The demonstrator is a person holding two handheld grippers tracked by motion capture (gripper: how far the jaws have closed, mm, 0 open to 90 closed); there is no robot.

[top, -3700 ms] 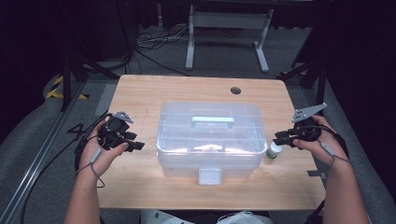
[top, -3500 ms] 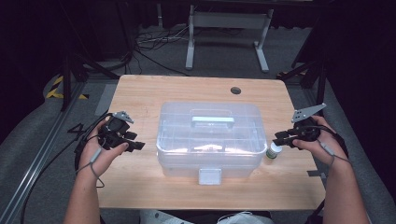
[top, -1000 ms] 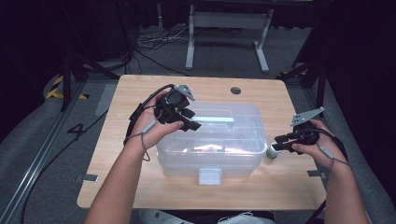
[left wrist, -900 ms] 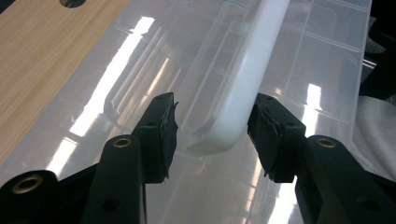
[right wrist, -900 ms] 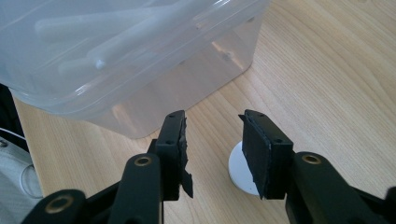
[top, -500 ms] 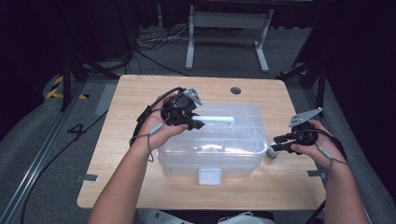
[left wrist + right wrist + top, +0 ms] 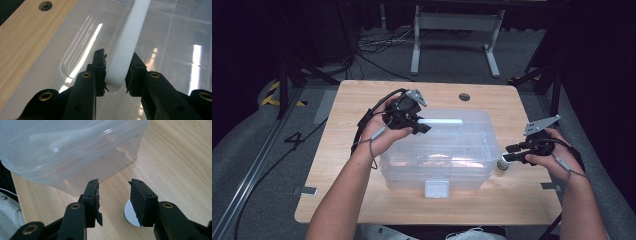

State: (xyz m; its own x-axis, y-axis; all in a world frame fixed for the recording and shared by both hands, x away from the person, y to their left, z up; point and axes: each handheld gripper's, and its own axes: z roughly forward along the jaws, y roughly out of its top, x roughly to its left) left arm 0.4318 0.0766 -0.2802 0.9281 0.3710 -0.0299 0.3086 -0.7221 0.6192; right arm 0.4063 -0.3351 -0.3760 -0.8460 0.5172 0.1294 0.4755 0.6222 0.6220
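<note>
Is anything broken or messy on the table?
Nothing looks spilled or broken. The clear box sits square on the table, lid on. The left gripper pinches its white handle; a small bottle stands beside the box.

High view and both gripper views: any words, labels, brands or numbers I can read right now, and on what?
"4": a dark figure on the grey floor left of the table, in the high view.
White latch plate on the front of the clear plastic box: no print that can be made out.
White handle between the left hand-held gripper's jaws: no text.
</note>
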